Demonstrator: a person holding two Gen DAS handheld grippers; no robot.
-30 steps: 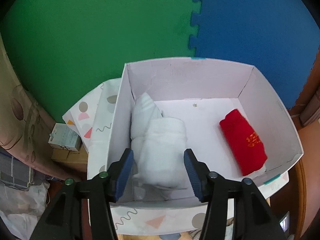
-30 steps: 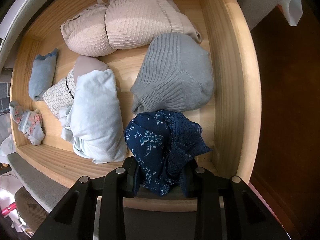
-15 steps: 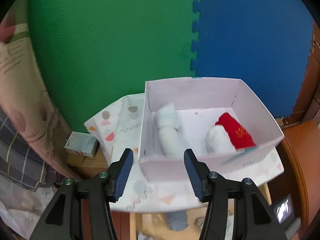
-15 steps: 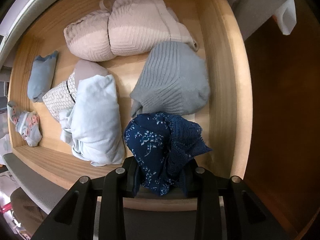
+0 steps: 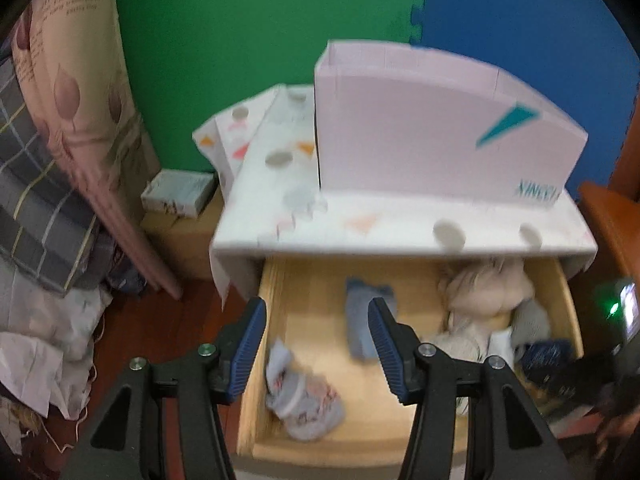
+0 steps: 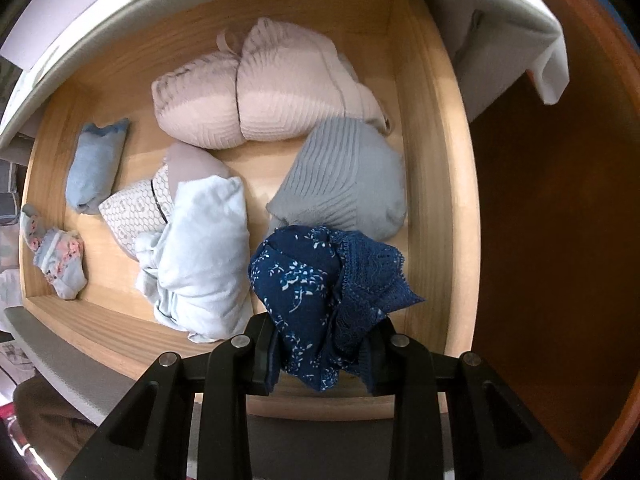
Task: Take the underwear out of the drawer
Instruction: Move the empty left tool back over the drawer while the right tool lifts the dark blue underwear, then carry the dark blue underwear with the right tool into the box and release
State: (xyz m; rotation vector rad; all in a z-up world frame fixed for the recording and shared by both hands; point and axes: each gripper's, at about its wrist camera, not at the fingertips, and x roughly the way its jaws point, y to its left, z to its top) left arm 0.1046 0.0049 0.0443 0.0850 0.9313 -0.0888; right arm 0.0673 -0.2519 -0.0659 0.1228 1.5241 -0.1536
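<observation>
- Right gripper [image 6: 320,354] fingers clamp navy underwear [image 6: 320,292] — lower centre, over wooden drawer [image 6: 436,152].
- Left gripper [image 5: 316,344] fingers spread, empty.
- Green-blue foam wall [image 5: 240,20] fills upper frame — pink box [image 5: 420,140] below.

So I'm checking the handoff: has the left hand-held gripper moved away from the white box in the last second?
Yes. The left hand-held gripper has pulled back and down from the white box; it now hangs open over the wooden drawer.
</observation>
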